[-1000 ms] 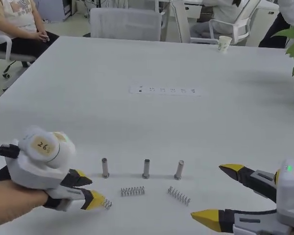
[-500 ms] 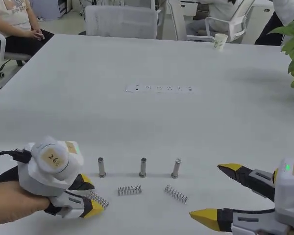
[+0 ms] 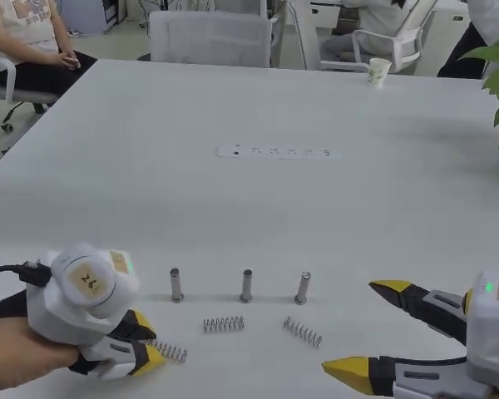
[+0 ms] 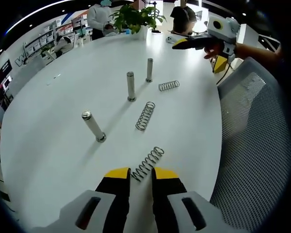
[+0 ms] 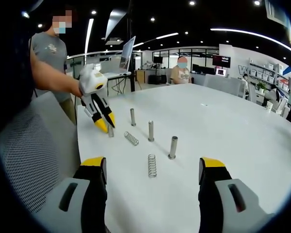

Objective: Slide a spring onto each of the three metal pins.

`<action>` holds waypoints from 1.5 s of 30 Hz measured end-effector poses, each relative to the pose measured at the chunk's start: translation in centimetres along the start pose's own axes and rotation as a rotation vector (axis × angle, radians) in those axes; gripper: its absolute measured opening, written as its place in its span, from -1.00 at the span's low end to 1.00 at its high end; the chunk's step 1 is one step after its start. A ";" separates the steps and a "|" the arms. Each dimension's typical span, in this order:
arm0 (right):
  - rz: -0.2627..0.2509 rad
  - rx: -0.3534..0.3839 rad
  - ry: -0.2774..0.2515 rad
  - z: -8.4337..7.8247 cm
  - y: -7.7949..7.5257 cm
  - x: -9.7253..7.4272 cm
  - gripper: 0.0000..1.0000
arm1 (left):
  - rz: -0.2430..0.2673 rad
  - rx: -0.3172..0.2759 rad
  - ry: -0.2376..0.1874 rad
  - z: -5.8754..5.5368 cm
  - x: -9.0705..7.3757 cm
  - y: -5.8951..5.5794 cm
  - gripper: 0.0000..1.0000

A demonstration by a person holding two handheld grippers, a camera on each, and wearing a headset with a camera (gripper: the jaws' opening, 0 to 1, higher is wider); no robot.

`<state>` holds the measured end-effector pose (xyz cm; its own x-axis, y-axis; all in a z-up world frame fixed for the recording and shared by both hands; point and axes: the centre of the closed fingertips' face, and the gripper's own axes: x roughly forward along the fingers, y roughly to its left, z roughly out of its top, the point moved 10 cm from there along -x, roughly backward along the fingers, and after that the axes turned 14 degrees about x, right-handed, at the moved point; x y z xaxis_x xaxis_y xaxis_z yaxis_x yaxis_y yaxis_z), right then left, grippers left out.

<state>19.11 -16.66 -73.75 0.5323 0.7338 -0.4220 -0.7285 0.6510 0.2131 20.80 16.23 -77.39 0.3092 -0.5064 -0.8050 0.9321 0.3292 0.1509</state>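
Left tongs [image 4: 141, 174]: clamped on end of spring [image 4: 150, 160], 6 o'clock of left pin [image 3: 176, 284] | right tongs [image 5: 153, 162]: wide apart over desk [image 3: 316, 208]

On the counter [image 3: 258, 208] we find three pins in a row: left pin [image 3: 176, 284], middle pin [image 3: 247, 285], right pin [image 3: 303, 288]; just before them lie two springs, the first spring [image 3: 224, 324] between left and middle, the second spring [image 3: 303, 332] before the right pin; the third spring [image 3: 168, 352] lies further left and nearer us, its end caught between the fingers of the left gripper [image 3: 152, 349]; the right gripper [image 3: 353, 326] hangs at the right, well apart; behind the pins lies a socket strip [image 3: 276, 152]; a cup [image 3: 379, 72] stands at the far edge.
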 end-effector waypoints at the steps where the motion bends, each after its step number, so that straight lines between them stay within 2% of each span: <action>1: 0.000 -0.003 0.000 0.0 0.0 0.0 0.56 | -0.002 -0.001 -0.001 0.0 0.0 0.0 -0.80; 11: 0.003 -0.002 0.005 -0.1 -0.1 -0.2 0.56 | -0.004 0.008 -0.005 0.4 -0.2 -0.6 -0.85; 15: 0.002 0.000 0.005 -0.1 -0.1 -0.3 0.56 | -0.008 0.008 -0.011 0.4 -0.1 -0.7 -0.73; 19: 0.000 0.000 0.007 -0.1 -0.2 -0.2 0.56 | -0.002 0.020 0.000 0.2 0.0 -0.9 -0.81; 33: 0.002 0.015 0.007 -0.6 -0.5 -0.1 0.58 | 0.012 0.005 -0.019 0.0 0.1 -0.7 -0.95; 39: 0.002 0.035 0.013 -1.2 -0.8 0.1 0.58 | 0.025 -0.019 -0.049 0.0 -0.1 -0.6 -0.96; 45: 0.004 0.044 0.018 -1.1 -1.0 0.2 0.58 | 0.025 -0.031 -0.121 1.1 -0.8 -0.8 -0.96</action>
<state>19.45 -17.37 -75.06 0.5215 0.7329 -0.4369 -0.7107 0.6565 0.2529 19.99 15.49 -76.22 0.3547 -0.5899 -0.7254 0.9181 0.3666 0.1508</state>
